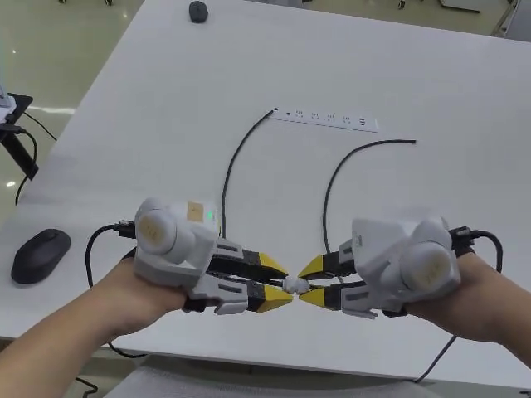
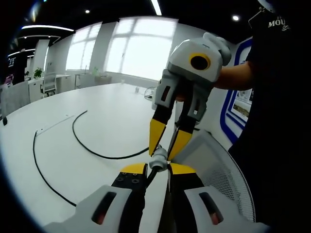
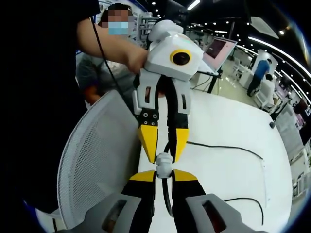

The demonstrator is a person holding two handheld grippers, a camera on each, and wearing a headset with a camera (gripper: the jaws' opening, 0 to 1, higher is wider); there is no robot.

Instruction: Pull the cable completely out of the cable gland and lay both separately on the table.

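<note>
White and broad, the counter [image 1: 398,75] carries a long white power strip [image 1: 328,119] near its far side and a black computer mouse [image 1: 40,253] at its left edge. At the near edge the left hand-held gripper [image 1: 284,284] and the right hand-held gripper [image 1: 307,283] meet tip to tip. Between them sits the small pale-grey plastic cable gland [image 1: 294,286]. Each hand-held gripper has its yellow-tipped jaws closed against it, the left from one end and the right from the other. The thin black cable [image 1: 348,162] is threaded in the gland. In the right gripper view it runs back between that gripper's jaws. It then lies in a curve across the counter, with its free end near the power strip. A white mesh chair back [image 3: 97,155] shows beside the counter's edge.
</note>
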